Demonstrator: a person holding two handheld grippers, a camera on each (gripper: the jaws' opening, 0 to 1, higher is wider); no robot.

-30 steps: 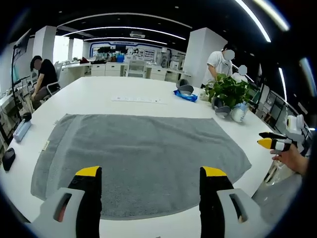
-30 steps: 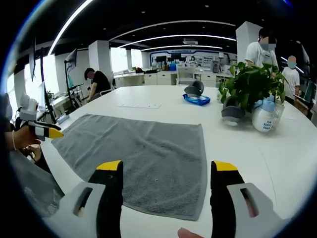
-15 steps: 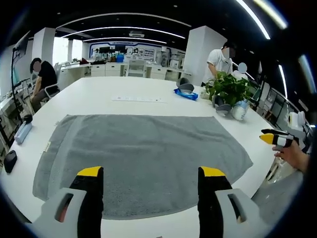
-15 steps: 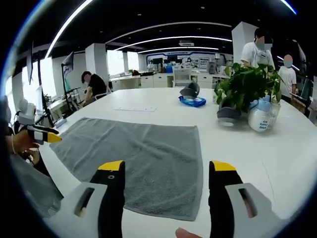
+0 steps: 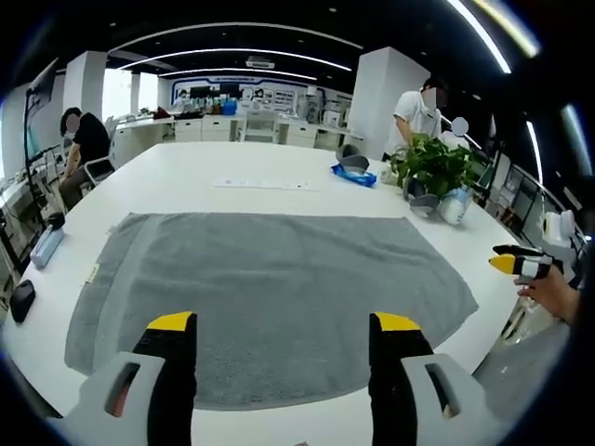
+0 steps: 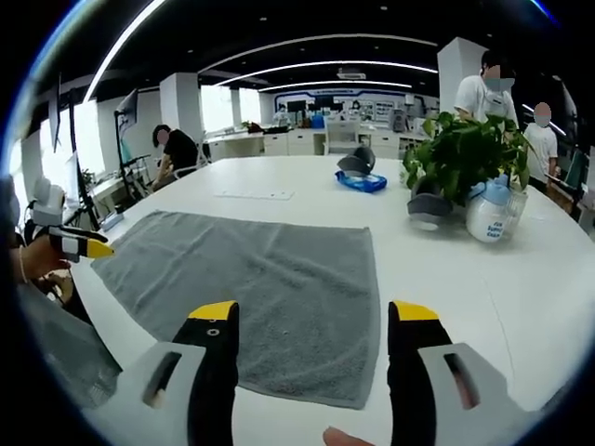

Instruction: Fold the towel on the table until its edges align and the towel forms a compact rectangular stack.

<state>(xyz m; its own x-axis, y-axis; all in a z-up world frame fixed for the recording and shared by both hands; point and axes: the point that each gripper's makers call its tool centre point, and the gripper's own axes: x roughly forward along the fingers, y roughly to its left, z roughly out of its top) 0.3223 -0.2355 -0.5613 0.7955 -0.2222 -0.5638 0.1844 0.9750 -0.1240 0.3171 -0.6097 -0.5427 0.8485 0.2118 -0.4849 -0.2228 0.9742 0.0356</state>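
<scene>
A grey towel (image 5: pixel 270 297) lies spread flat on the white table (image 5: pixel 232 167). In the left gripper view my left gripper (image 5: pixel 278 327) hangs open just above the towel's near edge, nothing between its yellow-tipped jaws. At that view's right edge the right gripper (image 5: pixel 513 263) shows, held by a hand. In the right gripper view the same towel (image 6: pixel 251 279) stretches away to the left, and my right gripper (image 6: pixel 314 316) stands open over its near right corner, holding nothing. The left gripper (image 6: pixel 79 245) appears at that view's left edge.
A potted plant (image 6: pixel 465 153), a white bottle (image 6: pixel 493 216) and a grey bowl (image 6: pixel 428 212) stand at the table's right. A blue cloth with a grey object (image 6: pixel 358 177) and a paper strip (image 6: pixel 246 194) lie farther back. A dark object (image 5: pixel 19 299) sits at the left edge. People are behind.
Both views have shifted slightly as the hands moved; the towel lies as before and both grippers stay open.
</scene>
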